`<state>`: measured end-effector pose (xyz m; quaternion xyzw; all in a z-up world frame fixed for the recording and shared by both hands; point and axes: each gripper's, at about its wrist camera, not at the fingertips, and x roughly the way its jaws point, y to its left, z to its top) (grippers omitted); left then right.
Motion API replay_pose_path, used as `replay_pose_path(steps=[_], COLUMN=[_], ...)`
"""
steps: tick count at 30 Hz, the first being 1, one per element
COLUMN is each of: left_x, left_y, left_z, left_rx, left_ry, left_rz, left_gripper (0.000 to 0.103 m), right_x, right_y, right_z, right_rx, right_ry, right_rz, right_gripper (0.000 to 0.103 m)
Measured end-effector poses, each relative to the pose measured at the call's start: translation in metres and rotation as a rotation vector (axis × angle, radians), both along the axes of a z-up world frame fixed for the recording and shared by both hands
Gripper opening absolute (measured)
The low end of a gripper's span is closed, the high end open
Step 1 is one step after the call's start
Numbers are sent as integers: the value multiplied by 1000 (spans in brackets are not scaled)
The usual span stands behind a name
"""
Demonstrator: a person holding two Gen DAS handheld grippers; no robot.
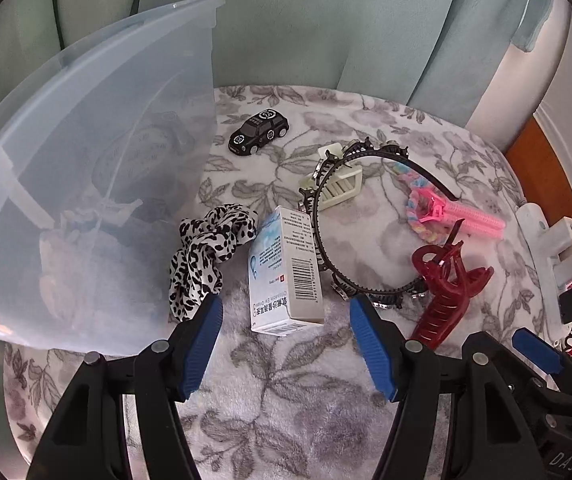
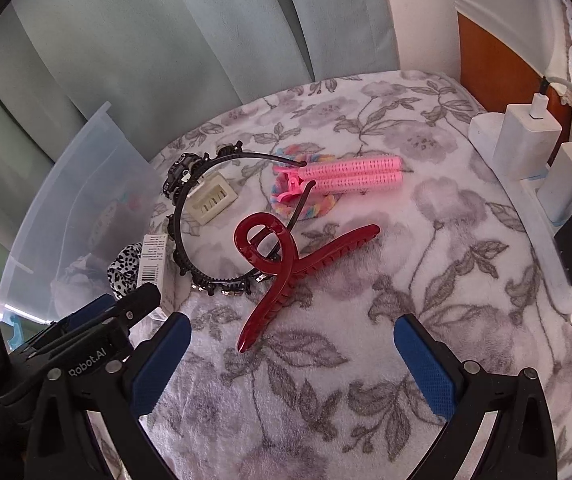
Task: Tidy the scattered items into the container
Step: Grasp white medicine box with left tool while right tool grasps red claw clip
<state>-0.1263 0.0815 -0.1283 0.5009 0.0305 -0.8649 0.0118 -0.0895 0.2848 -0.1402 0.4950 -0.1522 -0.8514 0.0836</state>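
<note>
While both tools hang over the floral fleece blanket (image 1: 286, 400), nothing is gripped: the left gripper (image 1: 286, 344) stands with its blue ribbed pads parted and bare, and the right gripper (image 2: 292, 356) is spread wider, also bare.

Straight ahead of the left gripper, just beyond its fingertips and between them, lies the small white cardboard box (image 1: 283, 272), its long axis running roughly away from the gripper, so the jaws already straddle its narrow width. A soft leopard-print scrunchie (image 1: 205, 254) sits just off the left pad. The translucent plastic container (image 1: 85, 184) rises to the left of that gripper, near the box; it seems to hold some things already, though the frosted wall blurs them.

Ahead of the right gripper lies the glossy dark-red claw clip (image 2: 286, 268), rigid and toothed, its long axis slanting from near the left pad up and away to the right. Farther out rest a thin black toothed headband (image 2: 205, 220), a cream clip (image 2: 211, 198) and a pink roller clip (image 2: 346, 174). A black toy car (image 1: 258, 131) stands well beyond the left gripper.

The left hand looks best placed for the box.
</note>
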Motion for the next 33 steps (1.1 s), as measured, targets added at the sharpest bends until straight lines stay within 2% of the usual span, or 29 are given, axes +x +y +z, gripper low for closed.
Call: replay_pose_path(steps=[6,16,28,33], left_x=[-9,-19,-27,-28], left_y=[-2,-5,-12,-14], left_z=[-10,-22,-34,-35], left_rx=[-9,-23,-23,-29], left_ry=[-5,-17,-38,-37], left_rz=[8,2,24,25], left_gripper=[67,65,48,38], right_x=[-14,-34,-55,-59], right_y=[-1,-8,-14,-11], right_z=[-15,-26,-32,-32], right_rx=[-19,-33,-58,-65], right_ry=[-43,-56,-61,-57], right_rz=[-22,-46,-129,-176], right_gripper=[95,88,84,76])
